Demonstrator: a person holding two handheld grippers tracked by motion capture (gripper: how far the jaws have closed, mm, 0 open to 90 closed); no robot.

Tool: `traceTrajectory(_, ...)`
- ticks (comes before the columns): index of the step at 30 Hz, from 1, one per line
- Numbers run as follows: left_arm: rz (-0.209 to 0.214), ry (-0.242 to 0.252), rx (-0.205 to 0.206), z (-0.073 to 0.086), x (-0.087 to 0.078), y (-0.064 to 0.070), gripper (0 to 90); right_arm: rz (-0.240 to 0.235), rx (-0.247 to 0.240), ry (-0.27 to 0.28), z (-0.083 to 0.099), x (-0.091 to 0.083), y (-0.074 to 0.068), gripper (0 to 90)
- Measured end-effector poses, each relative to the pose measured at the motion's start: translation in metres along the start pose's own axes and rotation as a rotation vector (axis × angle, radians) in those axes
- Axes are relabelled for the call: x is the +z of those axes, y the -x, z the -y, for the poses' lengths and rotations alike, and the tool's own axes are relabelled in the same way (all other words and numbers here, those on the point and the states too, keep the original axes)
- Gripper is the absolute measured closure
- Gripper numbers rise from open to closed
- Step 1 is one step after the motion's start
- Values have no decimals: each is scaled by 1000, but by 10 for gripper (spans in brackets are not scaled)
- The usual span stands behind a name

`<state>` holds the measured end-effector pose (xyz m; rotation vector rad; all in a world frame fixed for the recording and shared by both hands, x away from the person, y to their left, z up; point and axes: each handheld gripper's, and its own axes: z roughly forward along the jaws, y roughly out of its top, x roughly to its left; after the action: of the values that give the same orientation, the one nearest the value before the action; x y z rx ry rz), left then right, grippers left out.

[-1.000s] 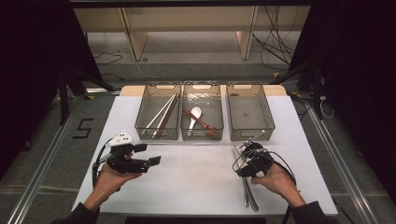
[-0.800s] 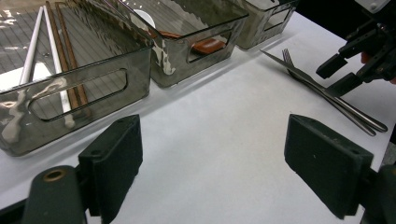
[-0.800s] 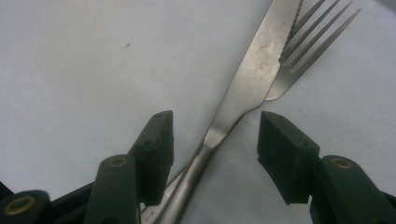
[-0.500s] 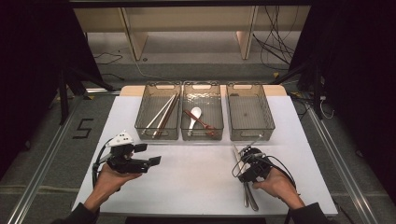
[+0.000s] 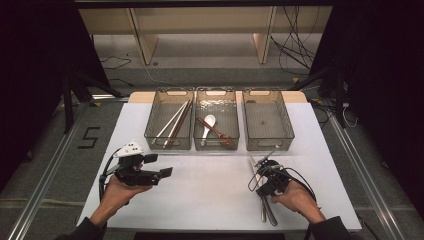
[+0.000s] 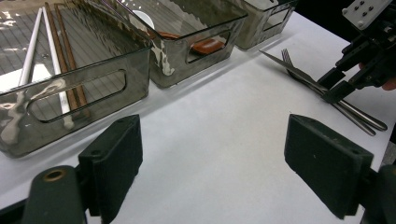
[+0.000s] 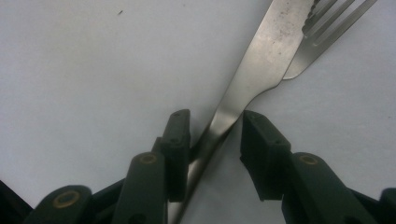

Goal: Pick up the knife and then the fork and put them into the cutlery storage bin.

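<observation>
A steel knife (image 7: 266,60) and a fork (image 7: 327,32) lie crossed on the white table (image 5: 210,195) at the front right. My right gripper (image 7: 212,126) is shut on the knife's handle, one jaw on each side. In the high view the right gripper (image 5: 260,174) points away from the person and the knife blade (image 5: 267,155) sticks out beyond it, slightly raised. At the front left my left gripper (image 5: 159,165) hovers open with nothing between its jaws. In the left gripper view the left gripper (image 6: 219,172) faces the bins and the right gripper (image 6: 338,84).
Three clear grey bins stand in a row at the back. The left bin (image 5: 168,145) holds chopsticks (image 5: 172,122), the middle bin (image 5: 216,146) a white spoon (image 5: 209,121) and a reddish one, the right bin (image 5: 268,145) nothing. More cutlery handles (image 5: 267,215) lie near the front edge.
My right gripper has slid a little toward the person and settled onto the cutlery, closing around the knife handle. The left gripper has stayed where it was.
</observation>
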<state>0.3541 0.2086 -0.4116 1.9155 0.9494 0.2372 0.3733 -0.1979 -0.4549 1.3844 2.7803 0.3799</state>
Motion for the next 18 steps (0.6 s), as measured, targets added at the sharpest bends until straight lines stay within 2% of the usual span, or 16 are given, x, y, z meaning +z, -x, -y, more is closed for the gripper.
traceTrajectory(6, -1, -1, -1, 0, 0, 0, 187, -9, 19, 5, 0, -1, 6, 723)
traceTrajectory(10, -1, -2, 0, 0, 0, 0, 187, -33, 40, 8, 1, -1, 11, 756)
traceTrajectory(18, -2, -5, 1, 0, 1, 0, 187, -44, 54, 2, 1, -2, 18, 802)
